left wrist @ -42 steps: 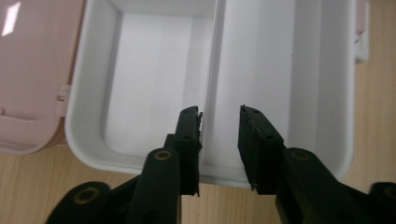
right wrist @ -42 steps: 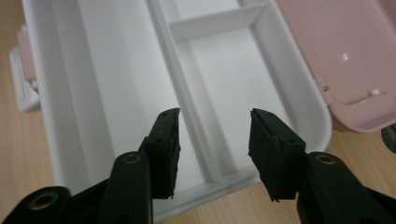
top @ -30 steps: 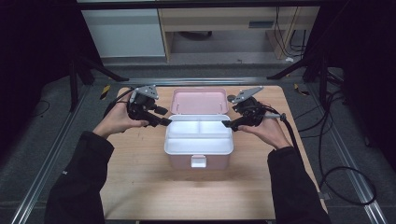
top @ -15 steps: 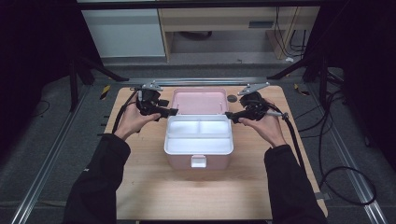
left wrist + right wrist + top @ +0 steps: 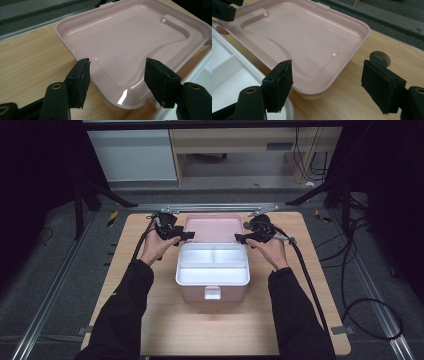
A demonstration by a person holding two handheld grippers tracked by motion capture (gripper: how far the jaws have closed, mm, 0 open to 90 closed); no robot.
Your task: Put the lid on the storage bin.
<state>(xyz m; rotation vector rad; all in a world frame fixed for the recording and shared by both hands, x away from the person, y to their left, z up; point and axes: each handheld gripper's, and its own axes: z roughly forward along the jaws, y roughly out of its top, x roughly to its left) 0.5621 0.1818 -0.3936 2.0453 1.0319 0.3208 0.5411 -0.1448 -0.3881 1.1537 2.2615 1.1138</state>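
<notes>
Flanking the pink lid's (image 5: 215, 228) side edges, both grippers' fingers (image 5: 80, 75) gape wide, holding nothing.

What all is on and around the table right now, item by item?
Box: one, pink, table centre, open.
Lid: one, pink, laid back flat behind the box.
Tray: one, white, divided, sitting in the box top.
Latch: one, white, box front.
Disc: one, grey, on the table right of the lid.
Table: one, light wood.
Cabinet: one, white, beyond the table.
Left gripper: black, open at the lid's left edge.
Right gripper: black, open at the lid's right edge.
Sleeves: two, black.
</notes>
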